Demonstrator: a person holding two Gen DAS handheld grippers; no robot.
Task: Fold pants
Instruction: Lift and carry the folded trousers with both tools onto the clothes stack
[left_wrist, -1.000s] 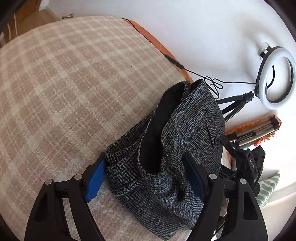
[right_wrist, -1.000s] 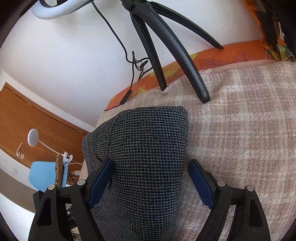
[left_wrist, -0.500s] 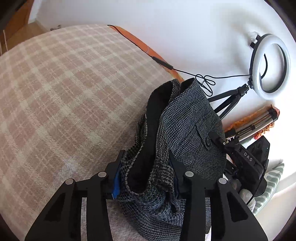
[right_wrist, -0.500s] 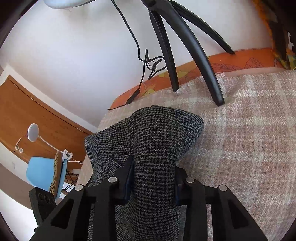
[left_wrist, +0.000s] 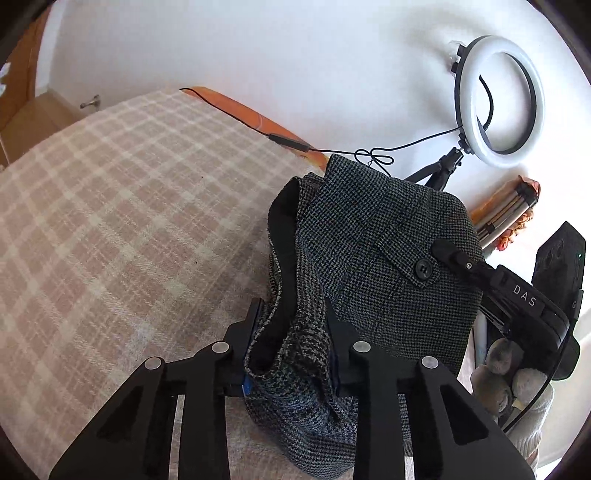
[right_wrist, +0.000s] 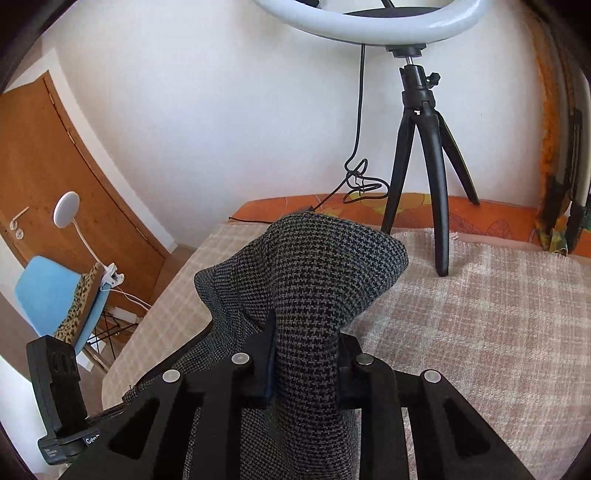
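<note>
The pants (left_wrist: 373, 258) are dark grey houndstooth with a buttoned back pocket, bunched up over a plaid pink-and-cream blanket (left_wrist: 122, 236). My left gripper (left_wrist: 293, 325) is shut on a thick fold of the pants near the waistband. My right gripper (right_wrist: 306, 332) is shut on another part of the pants (right_wrist: 314, 273) and holds it raised above the blanket (right_wrist: 480, 306). The right gripper's body also shows in the left wrist view (left_wrist: 517, 295), at the far side of the pants.
A ring light (left_wrist: 498, 99) on a black tripod (right_wrist: 424, 162) stands at the bed's far edge by the white wall, its cable trailing along an orange sheet (right_wrist: 406, 206). A wooden door (right_wrist: 55, 166) and blue chair (right_wrist: 48, 291) are left of the bed.
Both grippers closed from open onto the pants, then lifted the fabric off the blanket. The pants bunched up between them.
</note>
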